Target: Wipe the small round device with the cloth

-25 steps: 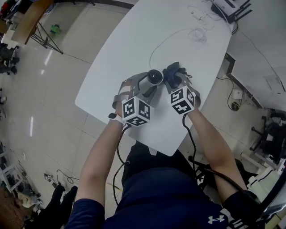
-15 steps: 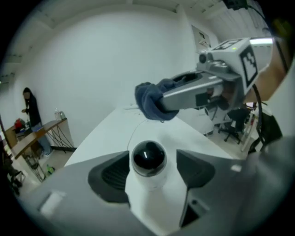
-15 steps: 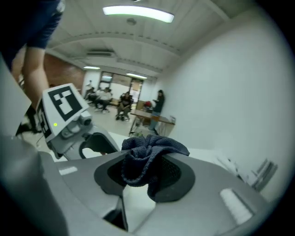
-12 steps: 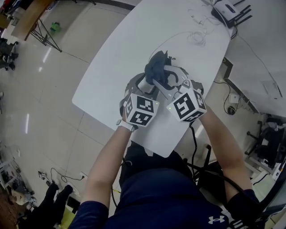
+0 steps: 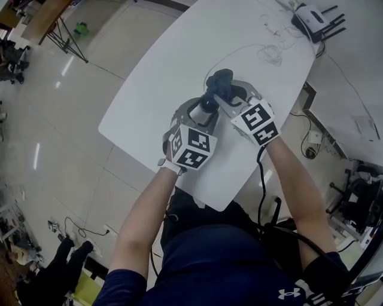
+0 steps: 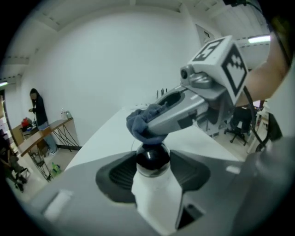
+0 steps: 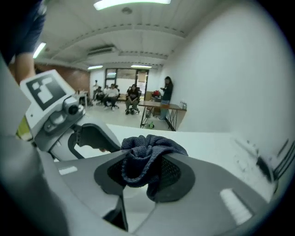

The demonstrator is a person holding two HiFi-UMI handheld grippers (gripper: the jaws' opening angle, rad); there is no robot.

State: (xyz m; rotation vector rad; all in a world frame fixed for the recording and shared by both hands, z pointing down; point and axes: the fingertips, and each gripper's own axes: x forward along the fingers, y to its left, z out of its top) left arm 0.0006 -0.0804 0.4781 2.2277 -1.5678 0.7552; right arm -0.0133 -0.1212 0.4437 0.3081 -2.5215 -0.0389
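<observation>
The small round device (image 6: pixel 152 159), a white body with a glossy black dome, stands between the jaws of my left gripper (image 6: pixel 152 174), which are closing on its sides. In the head view the device (image 5: pixel 207 106) is held over the white table (image 5: pixel 173 60), just beyond the left gripper (image 5: pixel 201 115). My right gripper (image 7: pixel 145 174) is shut on a bunched dark blue cloth (image 7: pixel 146 159). It reaches in from the right (image 5: pixel 226 95) and presses the cloth (image 6: pixel 141 122) onto the dome's top. The cloth (image 5: pixel 220 82) hides the dome's far side.
A black-and-white router with antennas (image 5: pixel 312 15) and thin white cables (image 5: pixel 269 51) lie at the table's far end. The table's near edge (image 5: pixel 209 200) is close to the person's body. Several people and desks (image 7: pixel 131 99) are in the room behind.
A second ago the cloth hung to the right of the device, apart from it. The right gripper has since swung it over the dome, and it now rests on top.
</observation>
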